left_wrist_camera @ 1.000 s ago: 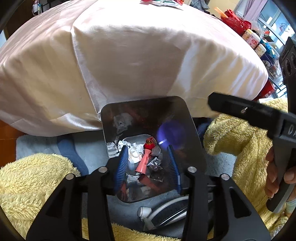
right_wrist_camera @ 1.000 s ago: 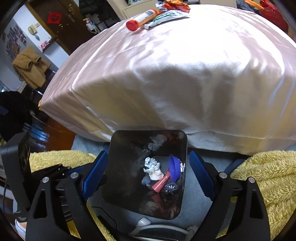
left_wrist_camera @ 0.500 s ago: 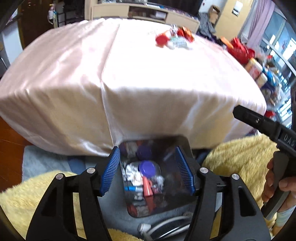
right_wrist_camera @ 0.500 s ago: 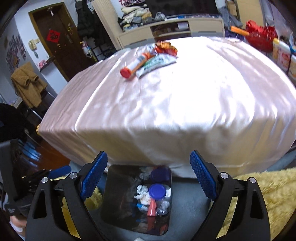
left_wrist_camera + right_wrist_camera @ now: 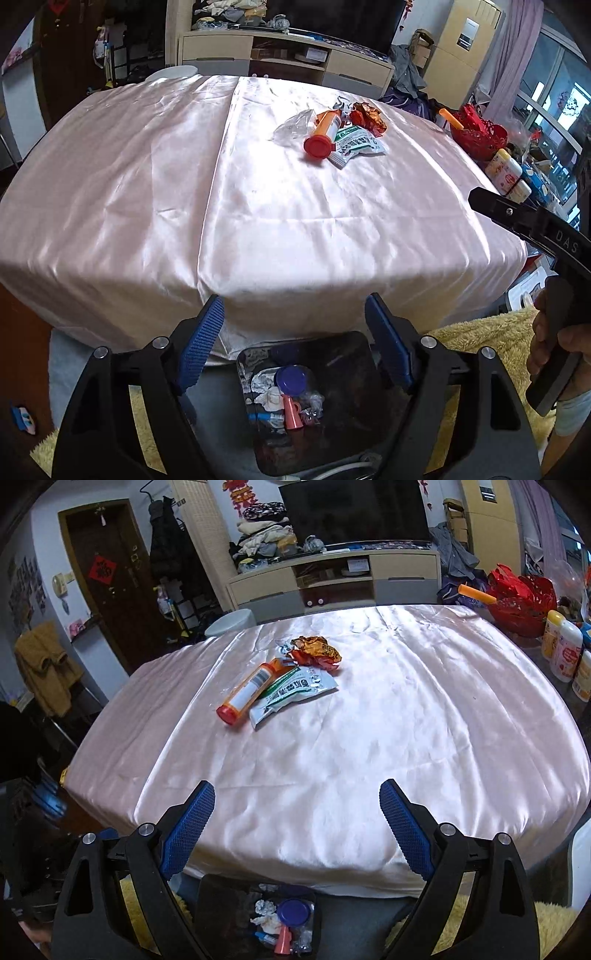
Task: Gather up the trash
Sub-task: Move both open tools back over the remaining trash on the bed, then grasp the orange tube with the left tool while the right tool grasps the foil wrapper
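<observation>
My left gripper hangs over the table's near edge with its jaws opening and nothing between the blue pads. My right gripper is open and empty above the same edge. On the pink satin tablecloth, far middle, lie an orange tube with a red cap, a white-and-green packet, a crumpled red-orange wrapper and a clear plastic bag. Below the edge stands a dark metal bin holding a purple lid, tissues and other scraps.
A hand grips the right tool's black handle at the right of the left wrist view. A red basket and bottles crowd the table's right side. Yellow fluffy fabric surrounds the bin. A TV cabinet stands behind.
Both grippers rose from the bin and tilted up toward the table top. The left jaws widened, and the purple lid that was between them now lies in the bin.
</observation>
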A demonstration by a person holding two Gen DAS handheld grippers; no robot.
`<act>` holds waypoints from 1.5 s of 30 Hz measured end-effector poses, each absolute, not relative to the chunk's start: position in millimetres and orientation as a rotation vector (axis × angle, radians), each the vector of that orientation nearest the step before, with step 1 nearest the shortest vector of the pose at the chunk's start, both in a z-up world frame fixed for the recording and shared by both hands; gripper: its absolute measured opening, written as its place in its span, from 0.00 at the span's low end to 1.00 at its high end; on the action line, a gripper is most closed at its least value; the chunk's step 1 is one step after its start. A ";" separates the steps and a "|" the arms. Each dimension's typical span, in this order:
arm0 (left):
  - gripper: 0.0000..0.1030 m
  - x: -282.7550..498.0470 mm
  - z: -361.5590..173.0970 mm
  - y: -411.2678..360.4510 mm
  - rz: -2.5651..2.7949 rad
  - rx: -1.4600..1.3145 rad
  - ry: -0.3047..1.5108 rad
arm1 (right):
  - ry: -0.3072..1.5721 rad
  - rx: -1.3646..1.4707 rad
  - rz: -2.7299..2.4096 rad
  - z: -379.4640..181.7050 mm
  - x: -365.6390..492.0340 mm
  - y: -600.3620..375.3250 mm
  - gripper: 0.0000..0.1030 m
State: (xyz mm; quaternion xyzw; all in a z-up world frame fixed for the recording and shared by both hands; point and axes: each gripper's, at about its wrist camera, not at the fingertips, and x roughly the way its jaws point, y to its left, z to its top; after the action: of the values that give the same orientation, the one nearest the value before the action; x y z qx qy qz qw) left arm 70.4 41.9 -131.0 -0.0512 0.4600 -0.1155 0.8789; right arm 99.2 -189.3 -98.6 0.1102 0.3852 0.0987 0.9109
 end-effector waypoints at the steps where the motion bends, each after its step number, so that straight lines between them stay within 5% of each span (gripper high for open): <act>1: 0.73 75.1 -129.8 41.2 -0.241 -0.107 0.955 | 0.799 0.230 0.206 -98.5 105.0 -191.5 0.89; 17: 0.72 161.2 -121.2 28.4 -0.256 -0.050 0.926 | 0.882 0.161 0.226 -106.1 189.3 -193.1 0.89; 23: 0.53 191.7 -111.2 7.7 -0.307 -0.033 0.909 | 0.862 0.146 0.232 -102.1 218.2 -191.8 0.87; 45: 0.36 274.4 -130.2 -39.6 -0.384 0.045 0.938 | 0.901 0.214 0.256 -120.6 319.6 -190.7 0.80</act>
State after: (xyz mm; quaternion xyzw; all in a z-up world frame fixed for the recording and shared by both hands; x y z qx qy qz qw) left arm 274.4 -39.6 -130.2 0.0214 0.4490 -0.1836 0.8742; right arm 319.6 -190.7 -120.6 0.1028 0.4333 0.1231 0.8869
